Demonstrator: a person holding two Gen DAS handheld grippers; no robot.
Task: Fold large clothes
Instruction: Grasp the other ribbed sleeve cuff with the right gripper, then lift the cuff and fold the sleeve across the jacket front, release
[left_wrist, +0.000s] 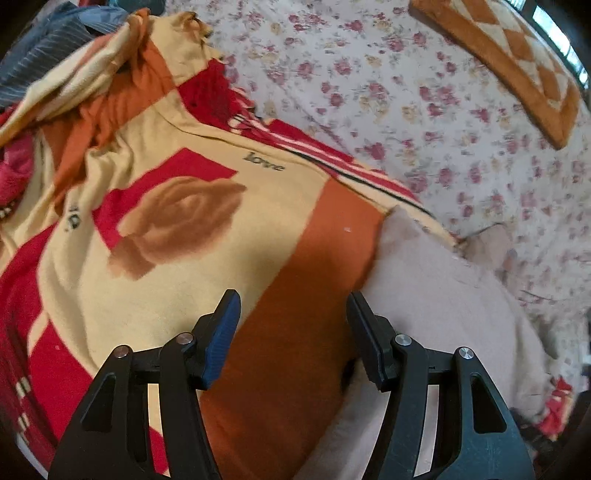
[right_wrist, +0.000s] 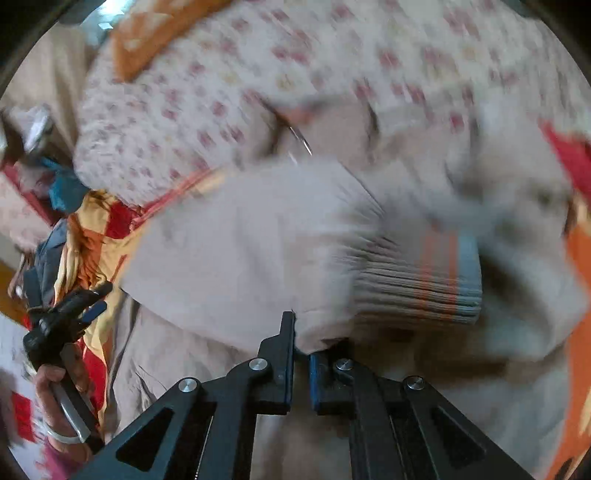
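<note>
right claw (right_wrist: 301, 363) pressed together, pinching hem of pale sweater (right_wrist: 236, 251) | ribbed striped cuff (right_wrist: 424, 280) just right of tips | left claw (left_wrist: 293, 317) spread, empty, above patterned blanket (left_wrist: 177, 236) beside sweater edge | floral bedsheet (left_wrist: 406, 96) lying open beyond, orange checked pillow (left_wrist: 517, 55) far right

floral bedsheet (left_wrist: 369, 92) over bed, orange checked blanket (left_wrist: 517, 62) at far edge, window beyond
</note>
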